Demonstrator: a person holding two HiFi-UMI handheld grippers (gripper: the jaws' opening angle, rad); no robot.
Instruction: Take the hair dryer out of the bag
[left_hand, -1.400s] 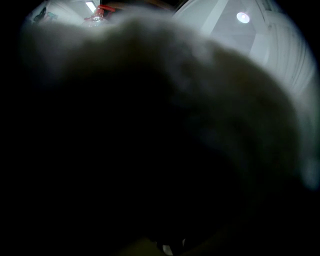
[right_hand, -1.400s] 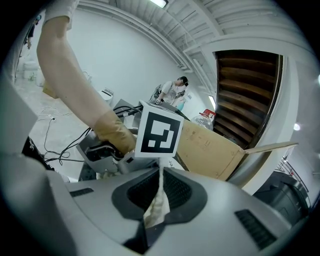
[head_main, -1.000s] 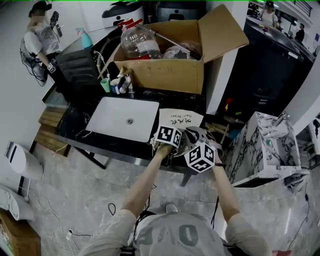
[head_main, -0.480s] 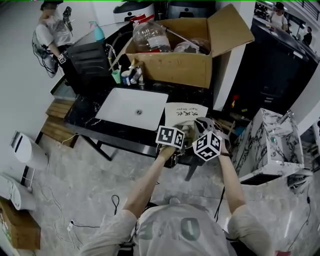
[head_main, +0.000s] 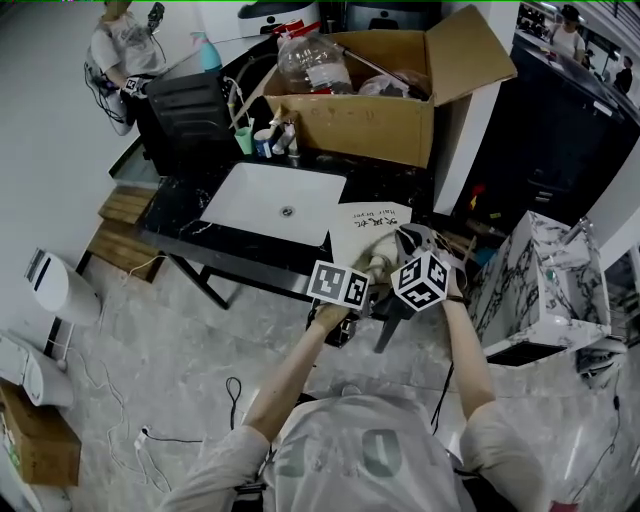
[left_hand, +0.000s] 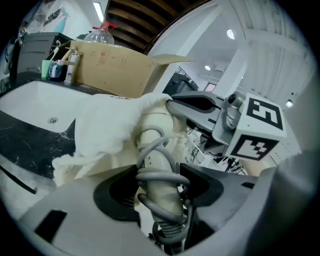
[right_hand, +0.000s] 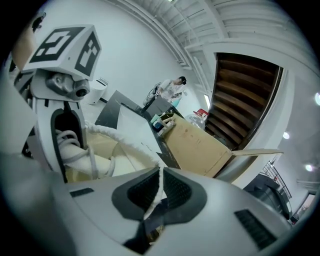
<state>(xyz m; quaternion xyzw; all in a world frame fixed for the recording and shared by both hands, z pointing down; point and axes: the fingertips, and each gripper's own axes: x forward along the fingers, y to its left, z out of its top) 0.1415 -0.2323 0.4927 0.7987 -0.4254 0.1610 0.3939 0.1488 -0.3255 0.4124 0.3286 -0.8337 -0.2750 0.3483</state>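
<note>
A person stands at a dark marble surface (head_main: 182, 222) with a white sink basin (head_main: 270, 195) set into it. An open cardboard box (head_main: 370, 125) stands at the back.

At the near edge of the surface is a white cloth bag (left_hand: 105, 130). The cream hair dryer (left_hand: 156, 162) is partly out of the bag's mouth: its handle is clear, while its head is under the cloth.

The left tongs (left_hand: 160, 191) stand wide and are clamped across the handle, with the grey cord (left_hand: 159, 176) coiled round it between the pads. The right tongs (right_hand: 160, 191) are closed almost flat, pinching the bag's rim.

To do this step well, I judge that the right tongs should hold the cloth firm and low. The left tongs should draw the dryer straight back along its own length, so the head does not catch on the rim. The cord coils could slide under the pads, so a slow, even pull looks safer than a tug.

Counted from largest to smallest, there is one surface, one cardboard box, one sink basin, one bag and one hair dryer. There are two tongs and one cord.
</note>
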